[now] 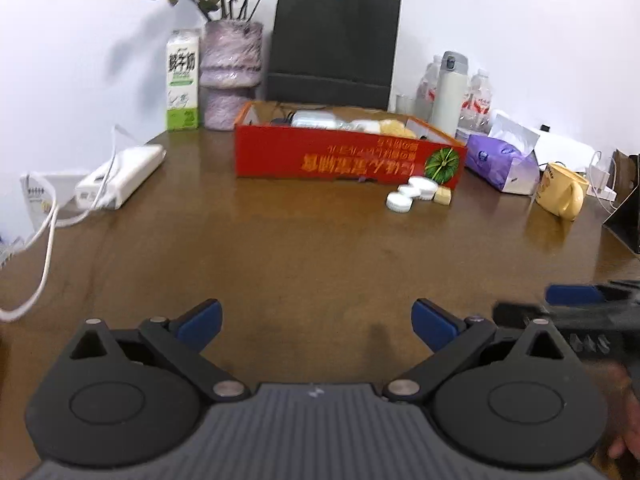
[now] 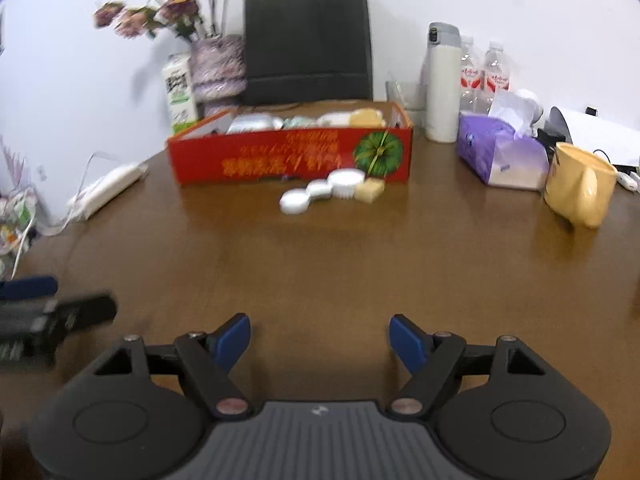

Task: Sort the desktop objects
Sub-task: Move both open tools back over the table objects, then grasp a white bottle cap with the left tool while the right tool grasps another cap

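Both claws empty. Left gripper has its blue pads spread wide over bare wooden table; right gripper likewise wide apart with nothing between the fingers. They sit side by side at the near edge, well back from the work.

Loose items to sort: three white round lids or caps in a diagonal row plus a small tan cube, all just in front of the red cardboard box, near its right end. The cube touches the largest cap, or nearly. Blur hides whether the caps are lids or shallow jars. The box already holds several pale items, so my guess is these go in too.

Handling, as judgement:
- Caps: light, rigid plastic, smooth sides, likely to skid on the varnished top. Grip across the diameter, low on the rim, and squeeze gently or they'll pop out.
- Nearest cap stands apart from the rest, so take it first; clean approach for the right gripper.
- Largest cap looks ribbed at the edge, which should help grip.
- Cube: light, flat faces, possibly soft. Pinch two opposite faces after clearing the cap beside it.

Yellow mug and purple tissue pack stand well right, out of the path.
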A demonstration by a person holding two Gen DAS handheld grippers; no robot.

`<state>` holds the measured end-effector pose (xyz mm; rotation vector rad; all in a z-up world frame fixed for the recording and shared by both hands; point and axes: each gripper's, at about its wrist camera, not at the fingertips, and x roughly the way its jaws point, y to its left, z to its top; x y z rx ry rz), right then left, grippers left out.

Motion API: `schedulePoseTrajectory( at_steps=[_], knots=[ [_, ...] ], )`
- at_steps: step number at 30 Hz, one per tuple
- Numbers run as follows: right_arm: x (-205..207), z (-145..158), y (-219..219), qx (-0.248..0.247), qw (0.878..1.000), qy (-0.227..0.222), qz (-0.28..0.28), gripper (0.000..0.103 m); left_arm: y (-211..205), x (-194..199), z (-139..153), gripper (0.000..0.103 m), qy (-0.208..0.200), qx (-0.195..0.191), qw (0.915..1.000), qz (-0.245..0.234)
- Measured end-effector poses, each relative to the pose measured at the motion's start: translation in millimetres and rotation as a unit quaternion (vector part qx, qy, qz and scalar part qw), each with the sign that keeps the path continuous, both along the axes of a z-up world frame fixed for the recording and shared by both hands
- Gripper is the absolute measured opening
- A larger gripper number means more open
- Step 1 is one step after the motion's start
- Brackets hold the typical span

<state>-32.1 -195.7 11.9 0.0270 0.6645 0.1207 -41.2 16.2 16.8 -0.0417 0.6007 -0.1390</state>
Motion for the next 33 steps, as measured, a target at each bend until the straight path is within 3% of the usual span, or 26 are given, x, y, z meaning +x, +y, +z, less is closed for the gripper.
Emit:
schedulePoseTrajectory(
  at_steps=[4, 6, 9, 23, 26, 28, 31, 33],
  knots=[
    [-32.1, 2.1, 4.5, 0.006, 1.000, -0.019, 0.005, 0.085, -0.1, -2.5, -4.9, 0.103, 0.017, -0.002, 0.9997, -0.017],
    [-42.0, 2.9, 3.8, 0.021, 0.999, -0.043, 0.000, 0.085, -3.7, -0.3, -7.4, 0.103, 0.027, 0.005, 0.9992, -0.029],
    [-48.3, 4.2, 6.2, -0.001, 0.996, -0.085, -0.037, 0.085, -6.9, -2.2, -8.0, 0.103, 0.021, 0.014, 0.9992, -0.030],
    [-48.0, 1.6, 0.2, 0.019, 0.995, -0.081, -0.048, 0.085, -8.1, -0.4, -10.0, 0.103, 0.034, 0.018, 0.9988, -0.030],
    [-49.5, 3.6, 0.6, 0.013, 0.995, -0.088, -0.052, 0.085, -8.9, 3.6, -7.6, 0.103, 0.043, -0.008, 0.9963, -0.073],
    [-41.1, 5.6, -1.5, 0.017, 0.996, -0.079, -0.032, 0.083, -15.3, 10.0, 0.1, 0.103, 0.023, -0.021, 0.9941, -0.104],
    [-17.2, 14.7, -8.8, -0.010, 0.995, -0.092, -0.046, 0.083, -37.9, 35.6, 15.7, 0.102, -0.017, 0.010, 0.9902, -0.138],
    [10.3, 22.5, -21.0, -0.021, 0.994, -0.096, -0.057, 0.079, -54.0, 66.3, 18.3, 0.092, -0.020, 0.026, 0.9869, -0.158]
  ],
)
